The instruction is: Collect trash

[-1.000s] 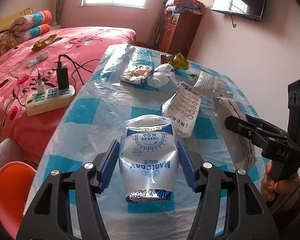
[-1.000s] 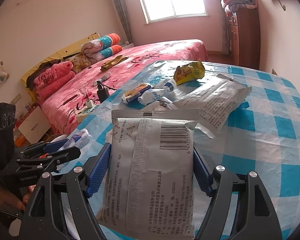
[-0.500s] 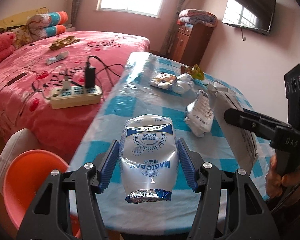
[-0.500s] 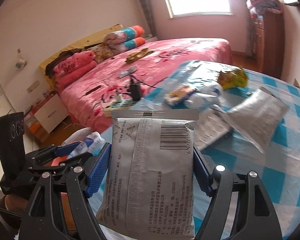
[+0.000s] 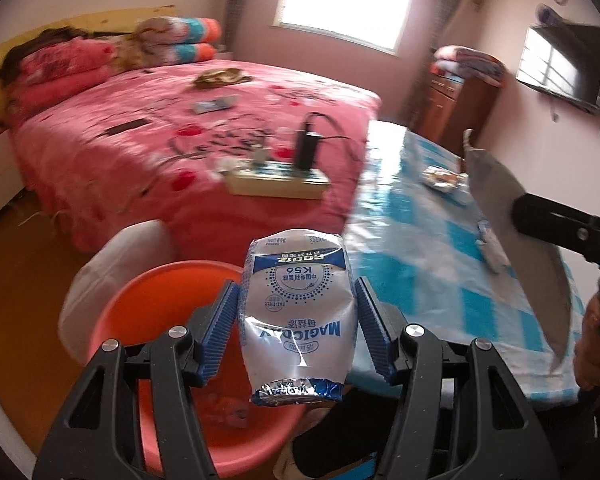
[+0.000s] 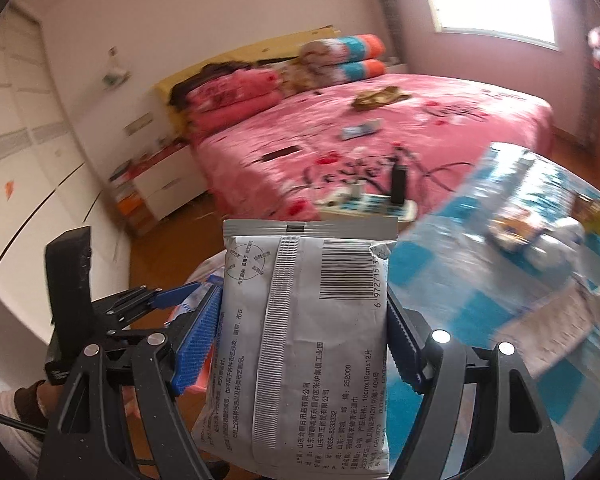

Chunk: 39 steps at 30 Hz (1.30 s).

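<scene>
1. Your left gripper (image 5: 298, 326) is clamped on the blue-and-white pouch (image 5: 298, 312) — it hangs above the orange basin (image 5: 160, 312), off the bench's (image 5: 440, 272) near corner.
2. Your right gripper (image 6: 300, 344) is clamped on the grey packet (image 6: 300, 340) — beside the bench's edge.

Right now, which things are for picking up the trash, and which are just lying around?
For the job:
- blue-and-white pouch, gripped by the left gripper
- grey packet, gripped by the right gripper
- orange basin
- wrappers left on the checked table

Just lying about:
- power strip
- pink bed
- TV
</scene>
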Each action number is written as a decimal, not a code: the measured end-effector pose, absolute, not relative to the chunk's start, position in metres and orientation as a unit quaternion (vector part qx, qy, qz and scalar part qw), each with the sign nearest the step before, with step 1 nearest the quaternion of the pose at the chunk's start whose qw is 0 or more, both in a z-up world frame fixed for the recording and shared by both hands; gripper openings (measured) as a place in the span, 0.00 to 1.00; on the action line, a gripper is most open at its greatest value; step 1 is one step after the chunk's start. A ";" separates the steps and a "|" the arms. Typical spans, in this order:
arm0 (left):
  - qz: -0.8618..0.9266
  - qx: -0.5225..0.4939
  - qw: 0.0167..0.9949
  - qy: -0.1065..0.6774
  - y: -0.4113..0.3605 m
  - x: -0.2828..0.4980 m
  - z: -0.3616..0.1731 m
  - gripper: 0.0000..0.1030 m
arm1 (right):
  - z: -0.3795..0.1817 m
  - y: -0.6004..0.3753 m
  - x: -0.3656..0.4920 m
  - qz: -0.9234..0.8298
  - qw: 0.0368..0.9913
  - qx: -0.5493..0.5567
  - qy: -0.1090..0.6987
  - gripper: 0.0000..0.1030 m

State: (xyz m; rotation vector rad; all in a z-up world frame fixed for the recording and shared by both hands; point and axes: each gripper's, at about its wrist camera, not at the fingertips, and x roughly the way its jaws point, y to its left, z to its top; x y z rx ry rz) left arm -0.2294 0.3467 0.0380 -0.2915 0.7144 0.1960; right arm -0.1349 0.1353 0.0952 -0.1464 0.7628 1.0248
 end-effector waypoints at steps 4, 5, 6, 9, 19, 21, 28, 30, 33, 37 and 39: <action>0.132 -0.155 0.914 0.352 0.375 -0.242 0.026 0.59 | 0.091 0.168 -0.144 0.503 0.781 -0.084 0.361 0.74; 0.140 -0.159 0.911 0.354 0.382 -0.246 0.023 0.59 | 0.088 0.177 -0.146 0.509 0.776 -0.087 0.364 0.74; 0.146 -0.162 0.909 0.356 0.387 -0.248 0.019 0.59 | 0.086 0.186 -0.147 0.514 0.770 -0.090 0.366 0.74; 0.160 -0.170 0.902 0.362 0.397 -0.255 0.009 0.59 | 0.078 0.207 -0.155 0.528 0.755 -0.099 0.375 0.74; 0.195 -0.206 0.876 0.389 0.427 -0.272 -0.027 0.61 | 0.053 0.269 -0.168 0.562 0.718 -0.109 0.396 0.71; 0.206 -0.205 0.870 0.398 0.431 -0.273 -0.031 0.69 | 0.050 0.276 -0.168 0.550 0.730 -0.121 0.388 0.75; 0.240 -0.203 0.858 0.406 0.441 -0.279 -0.035 0.84 | 0.048 0.249 -0.154 0.516 0.754 -0.097 0.395 0.87; 0.237 -0.203 0.858 0.407 0.439 -0.277 -0.035 0.84 | 0.048 0.239 -0.150 0.506 0.760 -0.090 0.398 0.87; 0.228 -0.198 0.861 0.409 0.432 -0.273 -0.033 0.85 | 0.048 0.224 -0.150 0.489 0.773 -0.087 0.395 0.89; 0.219 -0.189 0.866 0.409 0.422 -0.268 -0.029 0.87 | 0.045 0.210 -0.151 0.476 0.784 -0.097 0.386 0.89; 0.218 -0.185 0.867 0.408 0.418 -0.266 -0.027 0.87 | 0.044 0.203 -0.155 0.470 0.790 -0.106 0.379 0.89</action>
